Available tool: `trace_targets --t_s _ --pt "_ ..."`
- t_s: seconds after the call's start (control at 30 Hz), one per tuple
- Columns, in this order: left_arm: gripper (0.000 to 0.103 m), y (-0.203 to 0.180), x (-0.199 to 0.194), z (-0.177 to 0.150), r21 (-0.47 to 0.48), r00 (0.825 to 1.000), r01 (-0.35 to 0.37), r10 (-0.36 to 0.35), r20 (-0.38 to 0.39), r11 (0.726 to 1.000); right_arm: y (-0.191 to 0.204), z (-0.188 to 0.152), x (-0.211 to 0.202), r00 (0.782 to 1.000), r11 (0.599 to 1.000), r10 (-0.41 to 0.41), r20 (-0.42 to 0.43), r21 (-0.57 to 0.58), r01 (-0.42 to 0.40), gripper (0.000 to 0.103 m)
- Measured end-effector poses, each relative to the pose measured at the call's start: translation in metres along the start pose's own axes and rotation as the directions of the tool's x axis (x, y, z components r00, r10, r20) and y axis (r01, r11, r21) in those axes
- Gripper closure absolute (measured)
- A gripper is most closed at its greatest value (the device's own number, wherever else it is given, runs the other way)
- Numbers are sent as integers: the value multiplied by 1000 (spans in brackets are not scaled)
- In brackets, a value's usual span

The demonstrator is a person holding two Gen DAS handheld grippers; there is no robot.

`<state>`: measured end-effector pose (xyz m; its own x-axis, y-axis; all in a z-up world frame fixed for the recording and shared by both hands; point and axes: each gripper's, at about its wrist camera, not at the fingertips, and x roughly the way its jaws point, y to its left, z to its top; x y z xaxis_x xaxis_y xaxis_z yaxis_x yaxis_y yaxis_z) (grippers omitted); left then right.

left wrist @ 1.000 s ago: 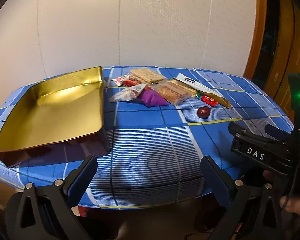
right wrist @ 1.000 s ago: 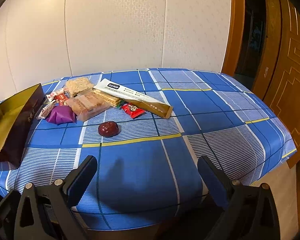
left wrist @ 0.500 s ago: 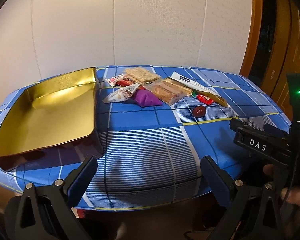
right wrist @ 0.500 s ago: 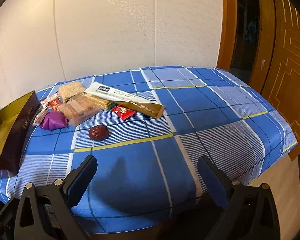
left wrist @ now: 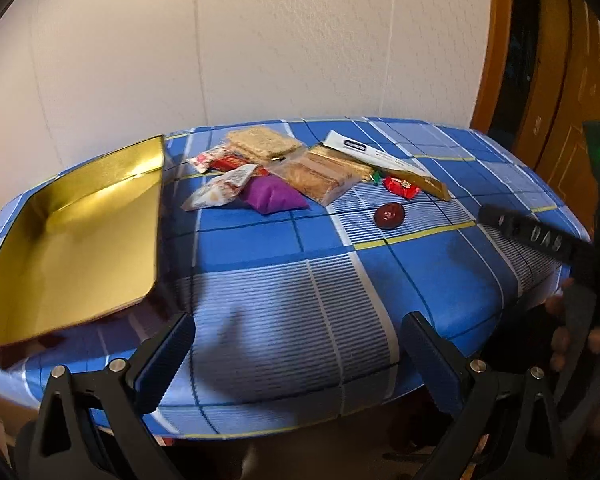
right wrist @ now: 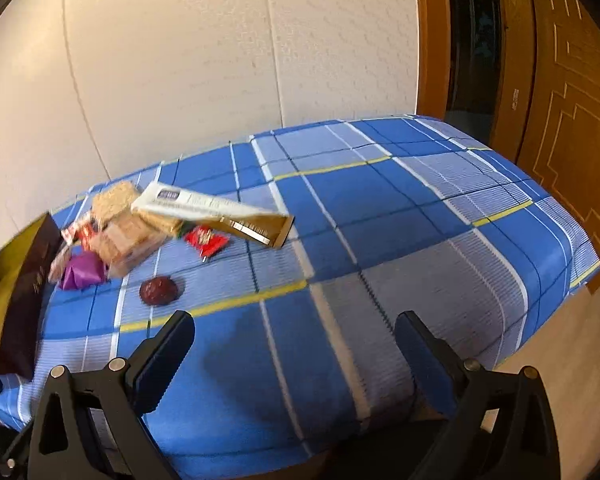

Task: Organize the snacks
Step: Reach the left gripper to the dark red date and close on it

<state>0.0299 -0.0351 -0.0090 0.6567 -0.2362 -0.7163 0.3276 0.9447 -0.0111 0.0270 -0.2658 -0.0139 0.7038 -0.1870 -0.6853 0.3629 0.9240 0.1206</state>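
On the blue checked tabletop [left wrist: 284, 240] the snacks lie bunched toward the far side, w/ the gold tray [left wrist: 72, 232] sitting empty at the left, apparently the place they're meant to go. Nothing's in it yet, so the sorting looks not yet begun.

Pile, left to right: white/red wrapper [left wrist: 220, 190], purple packet [left wrist: 272, 196] touching it, clear cracker pack [left wrist: 316, 174] just behind, long white-and-gold box [right wrist: 216, 210] lying partly over the crackers, small red candy [right wrist: 206, 239] beside it. A dark red date [right wrist: 158, 290] sits alone, nearest the front edge, prob. the easiest first pick since nothing crowds it.

Left gripper [left wrist: 300, 364] is spread wide, holding nothing, above the near edge by the tray's front corner. Right gripper [right wrist: 296, 360] also spread, empty, above the near edge w/ the date just ahead of its left finger. Both well short of the pile; right-wrist view is motion-blurred, so fine detail there is unclear.
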Motion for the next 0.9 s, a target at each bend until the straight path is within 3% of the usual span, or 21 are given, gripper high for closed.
trace_targets --t_s 0.23,0.4,0.47,0.53,0.57,0.7,0.77,0.9 --pt "0 -16 24 24 59 996 79 -76 -48 995 -31 27 19 999 998 40 6 38 -41 2" --pt "2 -26 43 44 21 982 171 -168 -88 985 -63 18 39 992 974 100 -71 208 -84 2" --pt "6 -29 52 53 4 975 198 -196 -108 980 -71 18 39 991 961 121 -60 257 -102 2" --pt "20 -33 63 61 -10 960 241 -240 -141 970 -72 16 39 989 957 131 -62 268 -110 2" --pt "33 -35 67 64 -10 954 257 -255 -157 966 -72 16 40 989 957 132 -63 267 -111 2" --pt "56 -47 83 74 3 944 276 -271 -187 961 -67 17 39 989 961 137 -52 249 -120 2" --pt "62 -53 89 77 16 948 265 -257 -188 964 -68 17 40 988 958 148 -53 255 -130 2" --pt "62 -64 105 85 34 947 257 -244 -207 966 -69 17 43 986 954 158 -54 265 -138 2"
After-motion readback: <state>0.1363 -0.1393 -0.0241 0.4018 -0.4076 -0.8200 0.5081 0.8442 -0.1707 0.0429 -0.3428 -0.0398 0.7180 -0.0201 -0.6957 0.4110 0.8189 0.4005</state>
